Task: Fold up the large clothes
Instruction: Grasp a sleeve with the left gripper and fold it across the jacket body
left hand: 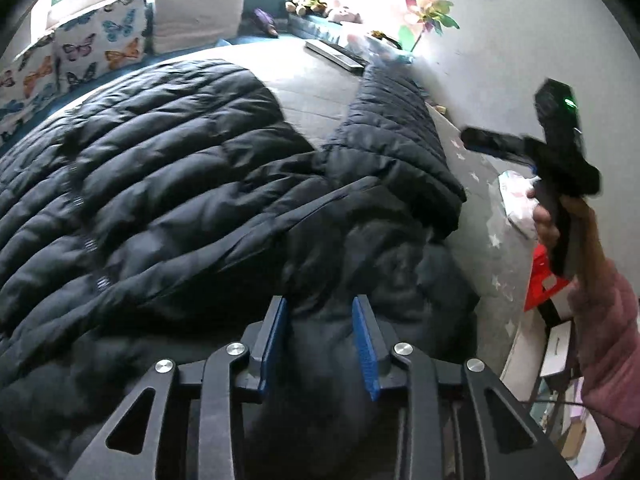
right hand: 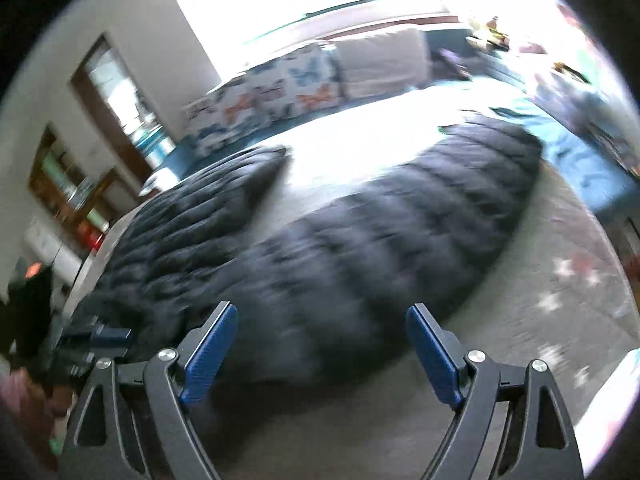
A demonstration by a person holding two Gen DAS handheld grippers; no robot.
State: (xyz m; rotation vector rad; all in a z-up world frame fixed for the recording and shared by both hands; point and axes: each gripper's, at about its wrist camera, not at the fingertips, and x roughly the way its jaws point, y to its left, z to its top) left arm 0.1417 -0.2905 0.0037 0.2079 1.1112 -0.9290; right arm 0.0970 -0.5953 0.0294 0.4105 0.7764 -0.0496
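The black puffer jacket [left hand: 168, 184] lies spread across the bed [left hand: 316, 88]. The left gripper [left hand: 320, 344] pinches a bunch of its fabric; that slippery bunch could slide free. The right gripper [right hand: 320, 356] gapes empty at the near edge.

Both grippers over the bed, left narrowed on dark cloth, right spread wide.

The left gripper [left hand: 320, 336] points steeply down, its blue pads [left hand: 274, 344] drawn fairly close with a bulge of dark jacket [left hand: 160, 168] between them; whether they press on it cannot be told. The right gripper [right hand: 320, 356] is tilted down with jaws wide apart and nothing between the pads [right hand: 208, 356]. From the left wrist view, a hand [left hand: 546, 224] in a pink sleeve [left hand: 608, 344] grips the right gripper's handle at the bed's right edge.
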